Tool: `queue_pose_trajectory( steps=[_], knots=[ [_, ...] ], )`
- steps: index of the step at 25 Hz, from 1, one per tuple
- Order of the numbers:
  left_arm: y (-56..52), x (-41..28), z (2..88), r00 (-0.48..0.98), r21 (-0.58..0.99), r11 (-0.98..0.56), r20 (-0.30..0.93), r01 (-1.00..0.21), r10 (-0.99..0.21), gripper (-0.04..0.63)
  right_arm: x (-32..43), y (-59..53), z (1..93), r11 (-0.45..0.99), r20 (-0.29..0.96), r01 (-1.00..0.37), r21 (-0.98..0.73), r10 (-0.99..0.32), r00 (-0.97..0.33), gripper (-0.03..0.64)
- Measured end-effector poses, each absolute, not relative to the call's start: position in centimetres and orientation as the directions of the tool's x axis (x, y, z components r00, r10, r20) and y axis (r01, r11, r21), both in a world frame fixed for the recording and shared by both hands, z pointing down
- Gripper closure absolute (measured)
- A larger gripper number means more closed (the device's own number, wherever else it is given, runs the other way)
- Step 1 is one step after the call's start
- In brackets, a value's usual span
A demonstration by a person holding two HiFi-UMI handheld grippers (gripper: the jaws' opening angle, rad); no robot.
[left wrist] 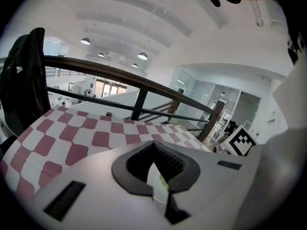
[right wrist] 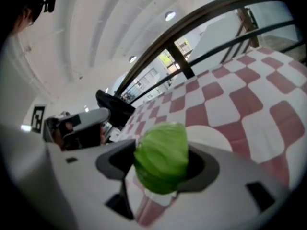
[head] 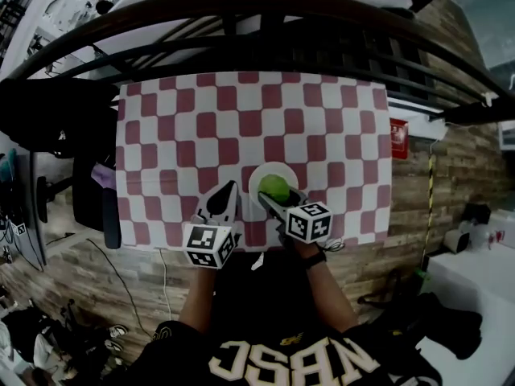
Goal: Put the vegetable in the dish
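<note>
Vegetable meets dish: the right gripper [right wrist: 162, 148] has its jaws spread wide and pinched on a leafy green vegetable [right wrist: 162, 159], one pad on each side. From overhead, the vegetable sits over the middle of a round white dish [head: 273, 167]. Whether it rests on the dish or hangs just above it cannot be told. The gripper reaches in from the dish's near side, with its marker cube [head: 309, 221] trailing toward the person.

Just left of the dish, the left gripper [head: 232, 188] points at the cloth with its jaws pressed together at the tips and nothing between them. Its own marker cube [head: 211, 246] lies nearer the person.

The dish stands near the front edge of a table under a red-and-white checked cloth [head: 185, 127]. A dark curved railing [head: 241, 6] runs along the far side of the table from the dish. A black chair [head: 88, 191] stands well to the dish's left, off the table's edge.
</note>
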State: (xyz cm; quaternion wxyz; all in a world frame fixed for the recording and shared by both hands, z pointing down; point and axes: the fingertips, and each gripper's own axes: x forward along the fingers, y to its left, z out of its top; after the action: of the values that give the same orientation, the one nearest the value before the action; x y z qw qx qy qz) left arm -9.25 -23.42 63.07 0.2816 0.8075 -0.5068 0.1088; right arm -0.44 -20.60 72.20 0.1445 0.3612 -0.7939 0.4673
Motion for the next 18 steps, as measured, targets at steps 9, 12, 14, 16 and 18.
queue_pose_trajectory(
  steps=[9, 12, 14, 16, 18],
  knots=[
    [-22.7, -9.5, 64.8, 0.461, 0.364, -0.306, 0.492, -0.879, -0.739, 0.577, -2.4, -20.4, 74.8, 0.264, 0.577, -0.672, -0.691, -0.358, -0.734, 0.339],
    [-22.5, -9.8, 65.3, 0.457, 0.368, -0.296, 0.507, -0.881, -0.731, 0.577, -2.6, -20.4, 74.9, 0.258, 0.576, -0.658, -0.708, -0.329, -0.748, 0.339],
    [-22.4, -9.8, 65.5, 0.458, 0.372, -0.293, 0.513, -0.881, -0.726, 0.577, -2.4, -20.3, 75.1, 0.231, 0.576, -0.652, -0.722, -0.322, -0.752, 0.339],
    [-22.4, -9.7, 65.5, 0.462, 0.377, -0.294, 0.512, -0.878, -0.724, 0.577, -2.1, -20.4, 75.1, 0.200, 0.571, -0.649, -0.734, -0.336, -0.749, 0.339],
    [-22.3, -9.5, 65.5, 0.468, 0.379, -0.300, 0.513, -0.875, -0.720, 0.577, -1.8, -20.5, 75.1, 0.182, 0.577, -0.659, -0.729, -0.354, -0.736, 0.339]
  ],
)
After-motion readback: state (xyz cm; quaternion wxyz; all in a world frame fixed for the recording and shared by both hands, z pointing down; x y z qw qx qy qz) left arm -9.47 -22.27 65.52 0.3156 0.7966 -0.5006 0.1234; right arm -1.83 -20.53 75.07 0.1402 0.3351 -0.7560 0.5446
